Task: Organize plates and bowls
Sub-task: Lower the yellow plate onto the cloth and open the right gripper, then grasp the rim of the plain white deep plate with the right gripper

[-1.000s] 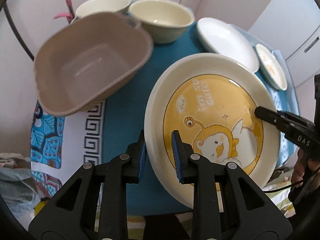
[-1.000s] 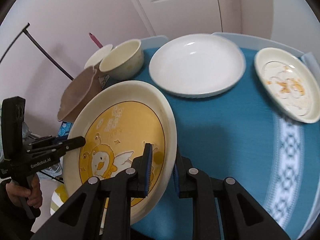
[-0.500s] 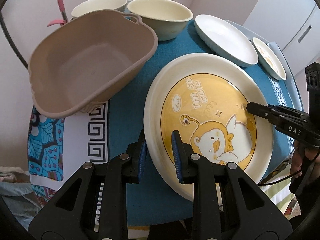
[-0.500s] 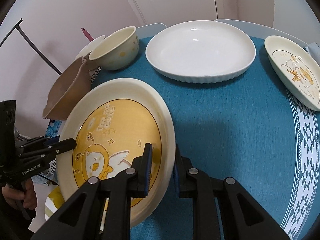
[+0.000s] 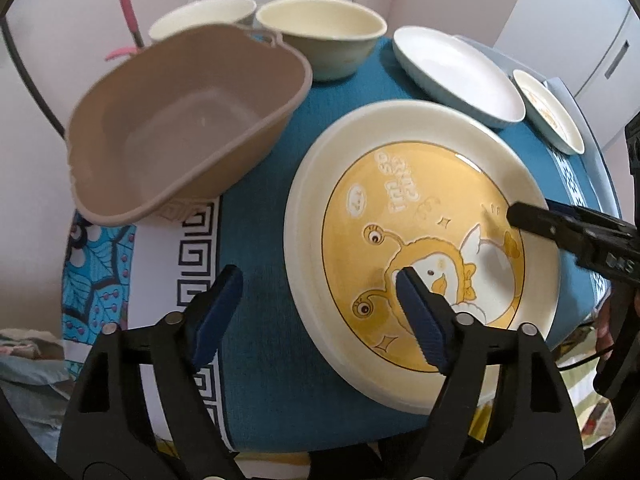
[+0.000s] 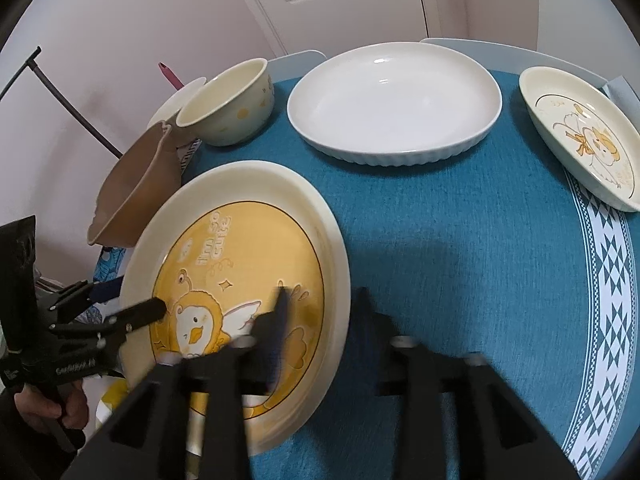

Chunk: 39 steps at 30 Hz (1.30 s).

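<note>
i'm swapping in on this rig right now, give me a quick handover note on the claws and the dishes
Left claw: jaws just opened, astride the near rim of the big yellow cartoon plate, not pressing.
Right claw: also just opened, astride its opposite rim.
The plate lies on the blue tablecloth.
Tan tub, two cream bowls, white dish and small cartoon plate sit apart, unstacked.
Left: group the plates and bowls.

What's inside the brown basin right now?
The brown basin looks empty in the left wrist view: bare floor and walls, nothing inside. Its near wall hides a strip of the floor, and the right wrist view shows only its outside.
</note>
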Motion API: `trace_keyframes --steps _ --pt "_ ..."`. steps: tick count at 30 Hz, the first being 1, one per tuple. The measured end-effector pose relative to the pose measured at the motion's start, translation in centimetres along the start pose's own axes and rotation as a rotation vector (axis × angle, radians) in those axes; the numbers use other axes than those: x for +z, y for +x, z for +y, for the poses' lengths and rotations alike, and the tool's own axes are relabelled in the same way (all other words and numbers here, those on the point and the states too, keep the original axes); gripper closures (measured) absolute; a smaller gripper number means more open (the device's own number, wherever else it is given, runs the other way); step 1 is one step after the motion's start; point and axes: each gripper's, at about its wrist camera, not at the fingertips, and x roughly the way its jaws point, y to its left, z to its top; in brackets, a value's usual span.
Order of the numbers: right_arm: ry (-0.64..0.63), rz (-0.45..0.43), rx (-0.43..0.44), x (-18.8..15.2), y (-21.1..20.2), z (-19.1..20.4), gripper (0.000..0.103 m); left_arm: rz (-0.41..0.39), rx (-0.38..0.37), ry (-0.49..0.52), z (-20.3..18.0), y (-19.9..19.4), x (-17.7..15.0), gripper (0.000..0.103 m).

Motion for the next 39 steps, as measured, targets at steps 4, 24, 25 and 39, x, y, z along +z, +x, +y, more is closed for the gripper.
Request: trace_keyframes --steps 4,24,25,39 --pt "0.004 -0.013 0.001 -0.1 -0.9 -0.4 0.024 -0.005 0.029 0.006 -0.8 -1.0 0.0 0.025" --pt "-0.249 -0.175 0.085 10.5 -17.3 -3.5 0.0 -0.309 0.05 -0.123 -11.7 -13.3 10.5 0.0" --pt "-0.251 -0.143 0.062 11.7 -17.2 -4.0 0.0 -0.299 0.041 -0.14 -11.6 -12.9 10.9 0.0" --pt "-0.234 0.144 0.023 20.8 -5.4 -11.4 0.0 -0.064 -0.131 -0.361 -8.7 0.6 15.0 0.001"
